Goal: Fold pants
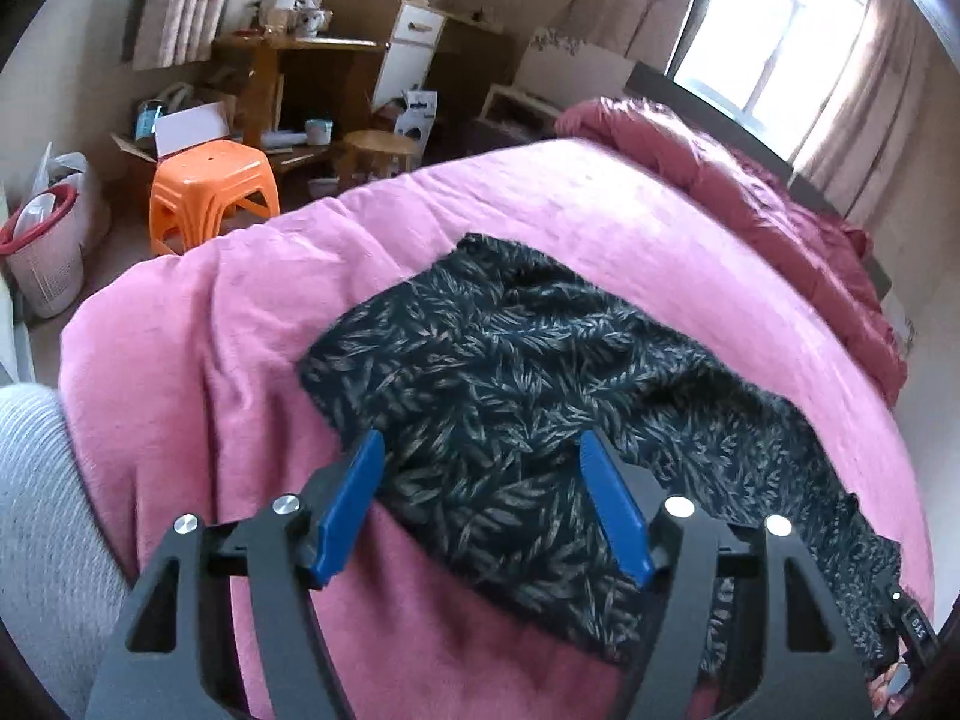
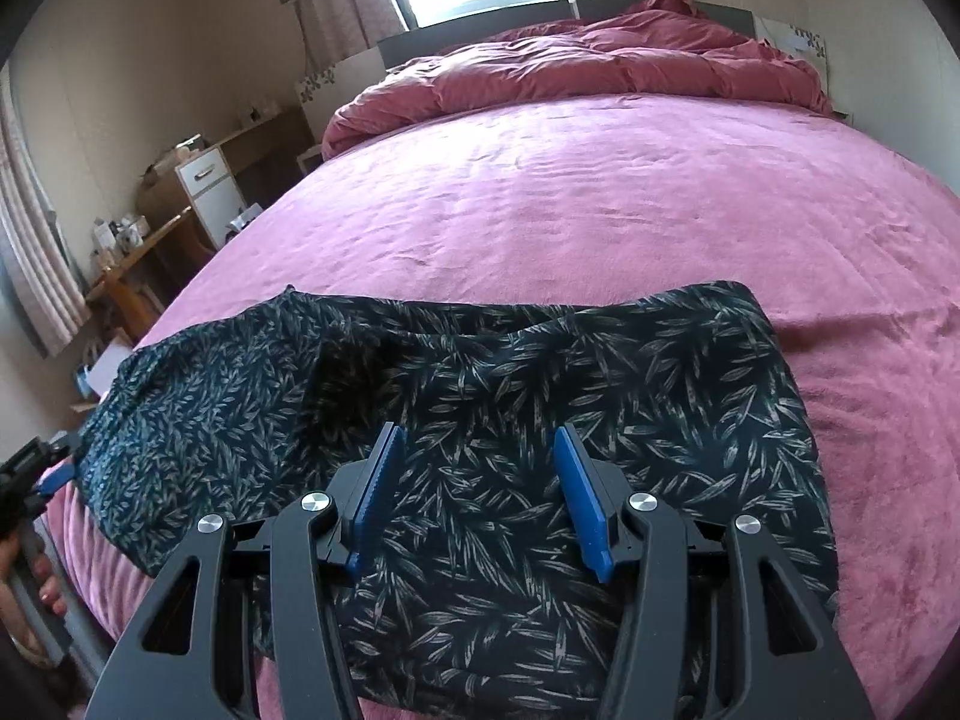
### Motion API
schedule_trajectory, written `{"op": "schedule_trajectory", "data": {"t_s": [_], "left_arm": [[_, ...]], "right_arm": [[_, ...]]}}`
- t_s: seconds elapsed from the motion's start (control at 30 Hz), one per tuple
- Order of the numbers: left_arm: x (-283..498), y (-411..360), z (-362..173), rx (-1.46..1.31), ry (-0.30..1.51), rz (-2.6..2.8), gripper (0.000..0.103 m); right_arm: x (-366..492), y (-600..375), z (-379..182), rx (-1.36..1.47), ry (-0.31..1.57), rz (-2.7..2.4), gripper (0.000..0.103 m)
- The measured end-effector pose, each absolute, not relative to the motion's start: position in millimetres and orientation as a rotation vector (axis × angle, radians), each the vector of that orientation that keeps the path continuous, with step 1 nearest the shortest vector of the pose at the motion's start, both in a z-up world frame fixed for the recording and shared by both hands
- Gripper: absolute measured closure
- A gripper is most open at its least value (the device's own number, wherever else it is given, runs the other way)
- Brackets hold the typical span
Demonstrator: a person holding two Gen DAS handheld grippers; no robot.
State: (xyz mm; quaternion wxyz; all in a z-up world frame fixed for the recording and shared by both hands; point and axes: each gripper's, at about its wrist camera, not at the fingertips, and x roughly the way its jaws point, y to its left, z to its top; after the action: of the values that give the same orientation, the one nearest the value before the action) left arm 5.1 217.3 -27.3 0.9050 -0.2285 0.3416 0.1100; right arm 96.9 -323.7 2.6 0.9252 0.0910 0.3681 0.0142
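Dark pants with a grey leaf print lie spread across the near part of a pink bed. My left gripper is open and empty, its blue pads held just above the pants' left end. In the right wrist view the pants stretch from left to right, wrinkled in the middle. My right gripper is open and empty over their right half. The left gripper also shows at the far left edge of the right wrist view, at the pants' end.
A bunched dark-pink duvet lies at the head of the bed under a window. Left of the bed stand an orange stool, a wooden stool, a laundry basket and a cluttered desk.
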Motion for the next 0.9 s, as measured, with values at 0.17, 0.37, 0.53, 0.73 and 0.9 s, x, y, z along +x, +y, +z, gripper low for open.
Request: {"op": "schedule_trajectory", "data": {"t_s": [0.17,0.37,0.53,0.73,0.9], "left_arm": [[-11.0,222.7,-32.7,-0.559,0.671,0.248,0.035],[35.6,228.7,-63.5,-0.689,0.784,0.176,0.037],[62.0,231.7,-66.7,-0.704,0.757,0.198,0.075],[66.6,208.0,-31.3,-0.666,0.66,0.147,0.09],[66.9,144.3,28.4,-0.508,0.556,-0.027,0.09]], "right_arm": [[97.1,-326.3,2.8,0.204,0.757,0.033,0.051],[95.9,-327.1,3.9,0.199,0.756,0.043,0.051],[96.7,-329.5,3.6,0.211,0.756,0.039,0.051],[94.6,-350.8,7.2,0.316,0.729,0.011,0.052],[88.4,-378.3,12.0,0.428,0.683,-0.03,0.052]]}}
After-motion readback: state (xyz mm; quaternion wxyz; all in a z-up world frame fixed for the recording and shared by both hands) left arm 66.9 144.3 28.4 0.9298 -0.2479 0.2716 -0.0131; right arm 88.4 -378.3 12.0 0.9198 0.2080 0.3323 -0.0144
